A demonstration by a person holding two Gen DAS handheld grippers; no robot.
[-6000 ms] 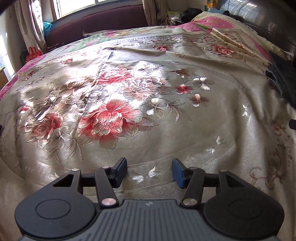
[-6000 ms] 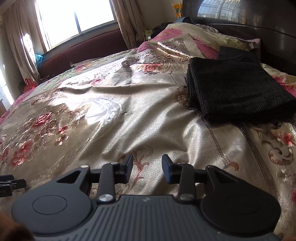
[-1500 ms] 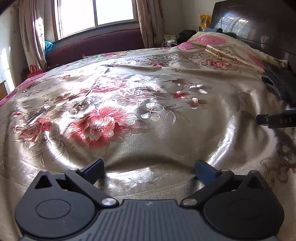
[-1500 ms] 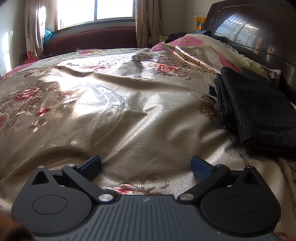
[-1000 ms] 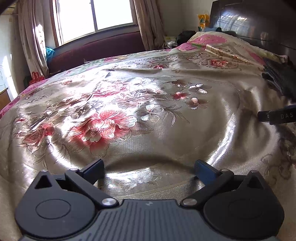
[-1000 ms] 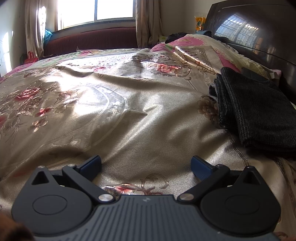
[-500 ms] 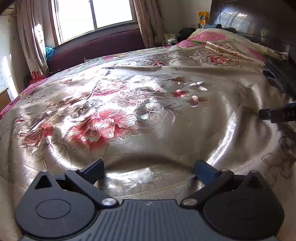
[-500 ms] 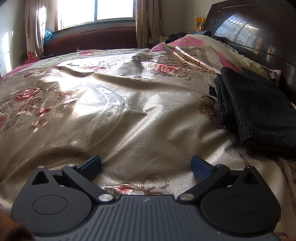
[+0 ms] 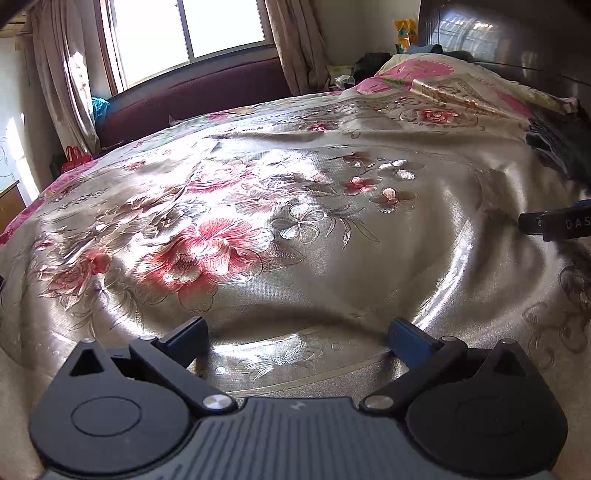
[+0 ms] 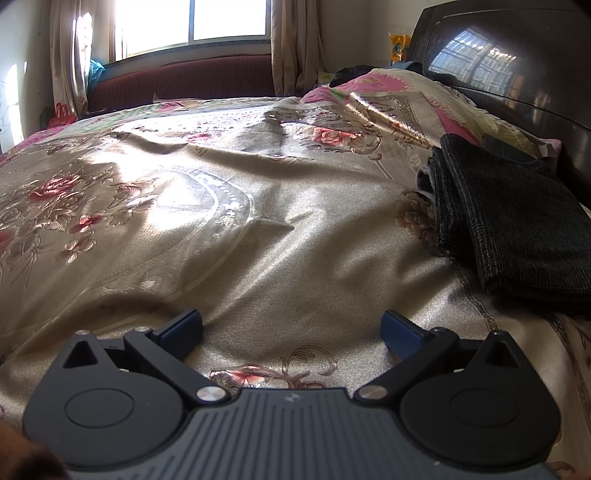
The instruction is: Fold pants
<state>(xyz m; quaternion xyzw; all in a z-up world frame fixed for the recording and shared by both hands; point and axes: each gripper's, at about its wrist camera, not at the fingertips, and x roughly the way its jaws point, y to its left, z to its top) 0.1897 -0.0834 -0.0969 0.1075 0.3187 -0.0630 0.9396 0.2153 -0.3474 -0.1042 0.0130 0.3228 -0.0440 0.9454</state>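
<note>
Dark grey pants (image 10: 513,218) lie folded in a flat stack on the bed's right side, near the headboard; in the left wrist view only their dark edge (image 9: 561,147) shows at far right. My right gripper (image 10: 291,332) is open over bare bedspread, well left of and below the pants, holding nothing. My left gripper (image 9: 297,338) is open too, low over the floral bedspread (image 9: 221,240), with nothing between its fingers. The other gripper's black finger (image 9: 554,223) pokes in at the right edge of the left wrist view.
A gold floral bedspread (image 10: 258,206) covers the whole bed. A dark wooden headboard (image 10: 509,74) runs along the right. Pillows (image 10: 399,96) lie at the far right. A window (image 9: 184,33) with curtains and a maroon bench (image 10: 184,77) stand beyond the bed.
Both grippers, partly shut six seconds ago, have opened wide. Over the last second the left gripper tilted slightly; the right one stayed still. The pants have not moved.
</note>
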